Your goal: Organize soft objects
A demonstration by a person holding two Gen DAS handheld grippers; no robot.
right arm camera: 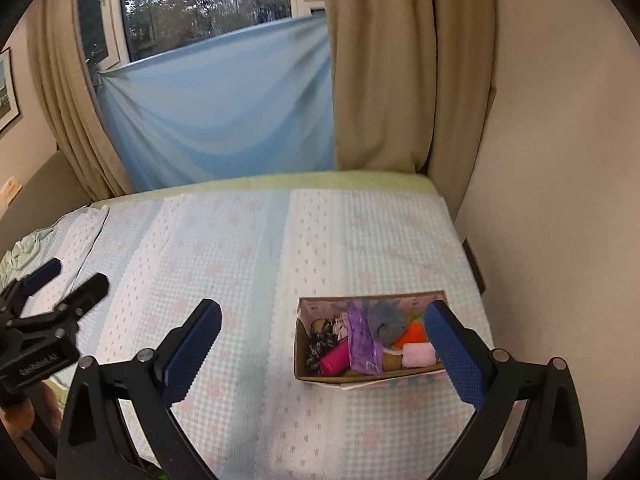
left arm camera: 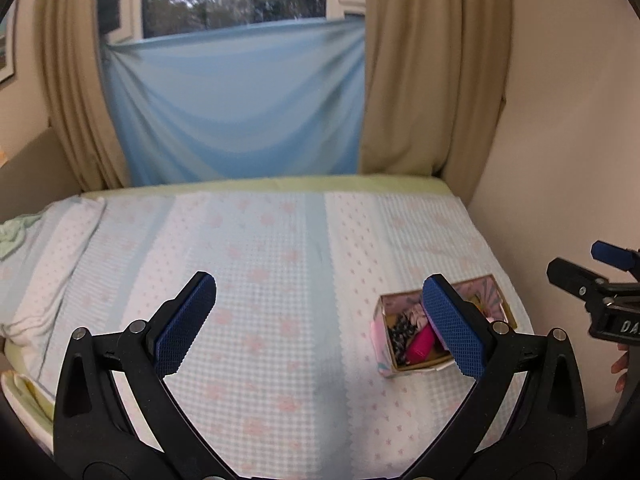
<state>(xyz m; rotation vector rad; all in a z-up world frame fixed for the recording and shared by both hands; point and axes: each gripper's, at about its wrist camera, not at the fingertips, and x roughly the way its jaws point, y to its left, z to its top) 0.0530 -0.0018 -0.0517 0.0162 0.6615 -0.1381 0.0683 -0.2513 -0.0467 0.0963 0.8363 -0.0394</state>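
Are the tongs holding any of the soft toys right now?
No. The left tongs and the right tongs are both wide open with nothing between them. The soft things sit in the box on the bed.

The left tool [left arm camera: 320, 324] is held level, its two black arms spread wide and its blue ribbed pads [left arm camera: 185, 324] far apart with nothing between them. The right tool [right arm camera: 322, 350] is spread just as wide, its blue pads [right arm camera: 192, 354] also bare. Each tool shows in the other's camera: the right one sits at the far right edge of the left view, its black jaws parted, and fingers of the right hand [left arm camera: 621, 368] curl around its handle below. The left one appears at the lower left of the right view, its jaws parted too, with a little of the left hand [right arm camera: 18, 414] beneath it.
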